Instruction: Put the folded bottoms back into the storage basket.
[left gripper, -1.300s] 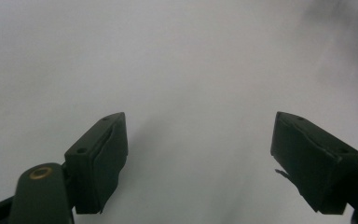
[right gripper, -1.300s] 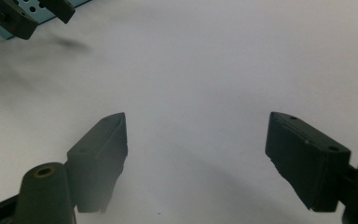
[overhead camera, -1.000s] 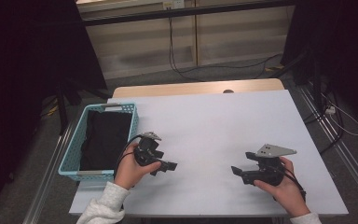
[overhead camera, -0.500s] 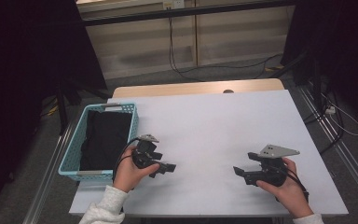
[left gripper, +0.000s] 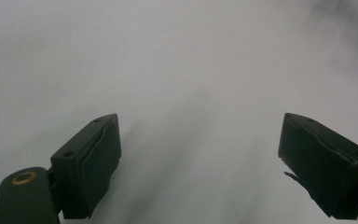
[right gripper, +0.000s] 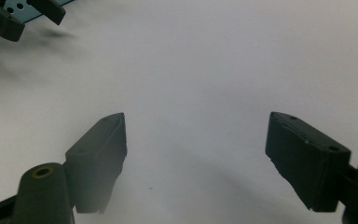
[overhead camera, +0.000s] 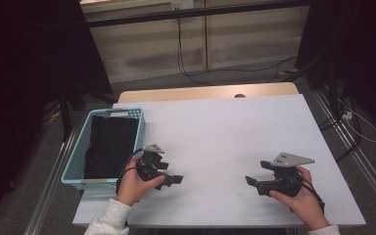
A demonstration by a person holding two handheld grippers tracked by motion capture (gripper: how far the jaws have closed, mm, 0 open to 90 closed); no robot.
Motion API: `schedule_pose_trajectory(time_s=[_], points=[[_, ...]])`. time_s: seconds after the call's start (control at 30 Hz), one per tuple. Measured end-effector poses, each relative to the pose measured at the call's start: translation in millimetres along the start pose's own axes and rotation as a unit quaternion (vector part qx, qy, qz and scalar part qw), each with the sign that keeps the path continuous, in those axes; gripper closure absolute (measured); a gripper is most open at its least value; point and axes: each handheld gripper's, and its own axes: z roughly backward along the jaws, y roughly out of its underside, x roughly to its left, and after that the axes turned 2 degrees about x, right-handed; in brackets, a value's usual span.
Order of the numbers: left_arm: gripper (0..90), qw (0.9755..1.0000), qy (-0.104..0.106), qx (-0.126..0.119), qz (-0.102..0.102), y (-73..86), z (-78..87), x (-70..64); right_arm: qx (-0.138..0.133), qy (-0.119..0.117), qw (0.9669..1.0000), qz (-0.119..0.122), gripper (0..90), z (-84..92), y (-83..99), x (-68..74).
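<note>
Nearest the person, the left gripper (overhead camera: 169,180) and the right gripper (overhead camera: 251,181) sit low over the white table (overhead camera: 235,132), each held in a hand, tips turned toward one another and well apart. The left gripper's jaws stand wide with nothing between them, bare tabletop showing through the gap in the left gripper view; they have just been opening a little further. The right gripper's jaws also stand apart and empty (its own view shows plain white surface between the pads (right gripper: 100,158)), and the left gripper's tips (right gripper: 28,14) appear far off at the top left there.

Beyond the left hand (overhead camera: 134,182), just beside it, the teal basket (overhead camera: 76,159) rests at the table's left edge with a black cloth (overhead camera: 110,144) lying inside it. Nothing lies between the grippers and the basket.

Farther back, a wooden strip (overhead camera: 205,92) runs along the table's far edge, and cables (overhead camera: 186,63) trail across the floor behind.
</note>
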Motion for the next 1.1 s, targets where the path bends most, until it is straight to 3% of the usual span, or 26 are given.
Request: schedule_pose_trajectory(time_s=[0.7,1.1], points=[[11.0,0.9994,0.014,-0.011,-0.028,9.1,4.5,-4.1,0.001,0.008,1.0000,0.001,20.0,12.0,7.7,-6.0],[10.6,0.9993,0.015,-0.014,-0.031,13.6,8.9,-5.2,0.001,0.007,1.0000,0.003,20.0,14.6,7.8,-6.9]])
